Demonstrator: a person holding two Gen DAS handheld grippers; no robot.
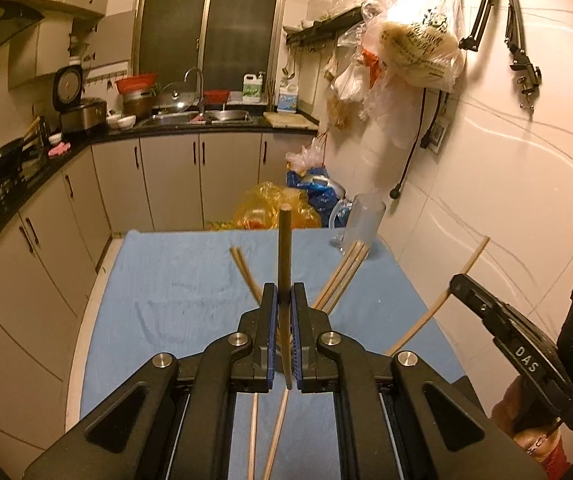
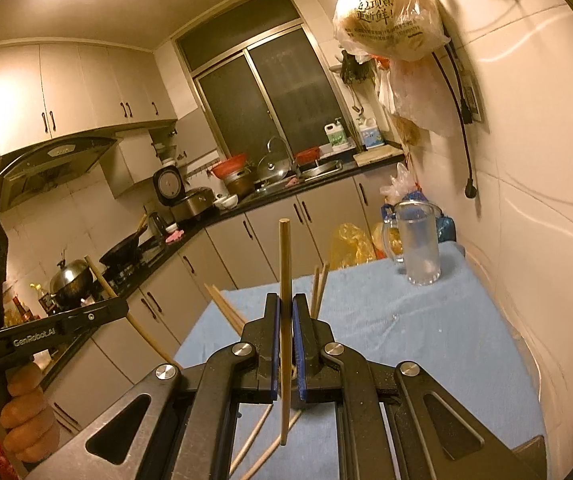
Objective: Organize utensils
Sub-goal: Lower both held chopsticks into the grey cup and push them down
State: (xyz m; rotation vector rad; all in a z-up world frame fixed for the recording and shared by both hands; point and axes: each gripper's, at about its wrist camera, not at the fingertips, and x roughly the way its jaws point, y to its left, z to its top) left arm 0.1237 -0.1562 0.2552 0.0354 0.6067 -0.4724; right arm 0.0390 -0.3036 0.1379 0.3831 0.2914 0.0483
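Note:
My left gripper (image 1: 285, 294) is shut on a wooden chopstick (image 1: 285, 244) that stands nearly upright between the blue pads, above the blue cloth (image 1: 174, 280) on the table. In the right wrist view, my right gripper (image 2: 285, 300) is likewise shut on its own upright chopstick (image 2: 284, 264). Each gripper shows in the other's view: the right gripper (image 1: 457, 283) with its slanted chopstick (image 1: 471, 262), and the left gripper (image 2: 123, 306) in a hand, with its chopstick (image 2: 100, 278). Several loose chopsticks (image 1: 340, 276) (image 2: 320, 286) lie on the cloth below. An empty glass mug (image 2: 420, 244) (image 1: 360, 222) stands at the cloth's far right corner.
A tiled wall (image 1: 506, 200) runs close along the table's right side, with plastic bags (image 1: 418, 52) hanging above. More bags (image 1: 274, 208) sit on the floor beyond the far edge. A dark L-shaped counter (image 1: 66, 152) with sink, rice cooker and wok lies left and behind.

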